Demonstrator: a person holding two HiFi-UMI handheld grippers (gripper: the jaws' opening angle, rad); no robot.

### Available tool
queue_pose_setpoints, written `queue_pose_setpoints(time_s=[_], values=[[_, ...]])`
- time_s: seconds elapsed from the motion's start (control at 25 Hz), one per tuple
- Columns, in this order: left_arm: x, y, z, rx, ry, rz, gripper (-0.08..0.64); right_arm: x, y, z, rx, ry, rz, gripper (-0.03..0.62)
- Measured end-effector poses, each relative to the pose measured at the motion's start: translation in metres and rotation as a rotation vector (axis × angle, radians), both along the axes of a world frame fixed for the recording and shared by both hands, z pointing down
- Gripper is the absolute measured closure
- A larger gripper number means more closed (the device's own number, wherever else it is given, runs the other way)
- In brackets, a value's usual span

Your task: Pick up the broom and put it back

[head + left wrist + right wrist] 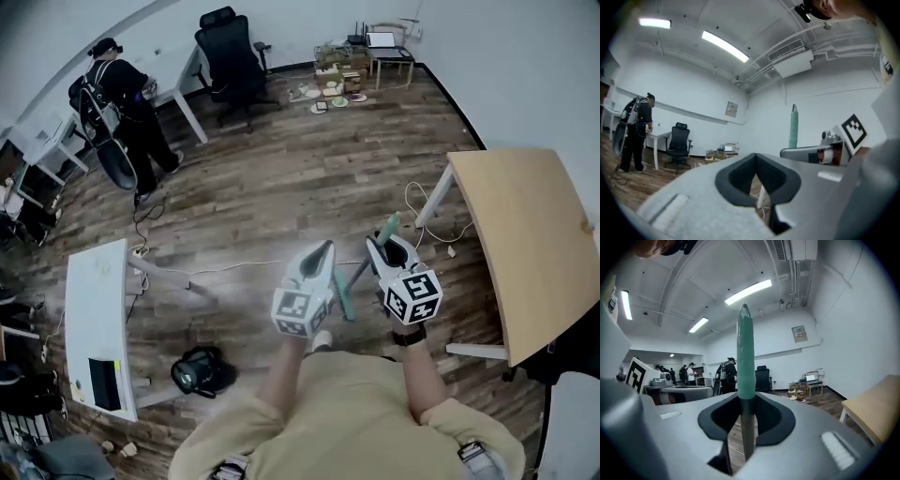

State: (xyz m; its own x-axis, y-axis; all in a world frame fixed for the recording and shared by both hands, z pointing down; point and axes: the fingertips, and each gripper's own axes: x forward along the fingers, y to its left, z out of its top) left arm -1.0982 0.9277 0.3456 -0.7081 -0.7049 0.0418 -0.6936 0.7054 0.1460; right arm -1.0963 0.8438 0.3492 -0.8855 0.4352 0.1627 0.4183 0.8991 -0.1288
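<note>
The broom shows as a handle with a green grip [745,352] over a dark shaft, standing upright between my right gripper's [746,405] pads, which are shut on the shaft. In the head view the right gripper [377,246] holds the green handle top [389,225] in front of the body, and the shaft [349,292] slants down behind the left gripper. The broom's head is hidden. My left gripper [323,251] is just left of it, its jaws together with nothing in them [756,159]. From the left gripper view the handle [793,126] rises above the right gripper [811,152].
A light wooden table [530,234] stands at the right and a white desk [94,319] at the left, with a black bag [197,370] on the floor beside it. A person [122,103] stands at the far left near a black office chair [230,56]. Cables [412,202] trail over the wood floor.
</note>
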Motion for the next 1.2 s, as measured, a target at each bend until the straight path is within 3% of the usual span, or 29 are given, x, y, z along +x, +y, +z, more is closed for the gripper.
queue_pose_setpoints(time_s=[0.12, 0.24, 0.52, 0.76, 0.96, 1.08, 1.2], values=[[-0.042, -0.012, -0.003, 0.003, 0.008, 0.103, 0.56, -0.03, -0.014, 0.001, 0.02, 0.003, 0.127, 0.505], [-0.071, -0.035, 0.015, 0.015, 0.066, 0.183, 0.561, -0.044, -0.036, 0.021, 0.045, 0.051, 0.245, 0.501], [-0.143, -0.128, 0.05, -0.013, 0.107, 0.312, 0.561, -0.109, -0.128, 0.057, 0.022, 0.115, 0.355, 0.5], [-0.235, -0.211, 0.028, -0.102, 0.07, 0.374, 0.561, -0.214, -0.21, 0.036, -0.078, 0.043, 0.412, 0.5], [-0.284, -0.276, 0.013, -0.15, -0.058, 0.349, 0.561, -0.25, -0.286, 0.032, -0.131, -0.054, 0.469, 0.5], [-0.306, -0.313, 0.028, -0.146, -0.041, 0.376, 0.561, -0.261, -0.327, 0.046, -0.156, -0.079, 0.525, 0.494], [-0.311, -0.348, 0.058, -0.154, 0.031, 0.465, 0.56, -0.265, -0.355, 0.065, -0.166, -0.095, 0.568, 0.491]])
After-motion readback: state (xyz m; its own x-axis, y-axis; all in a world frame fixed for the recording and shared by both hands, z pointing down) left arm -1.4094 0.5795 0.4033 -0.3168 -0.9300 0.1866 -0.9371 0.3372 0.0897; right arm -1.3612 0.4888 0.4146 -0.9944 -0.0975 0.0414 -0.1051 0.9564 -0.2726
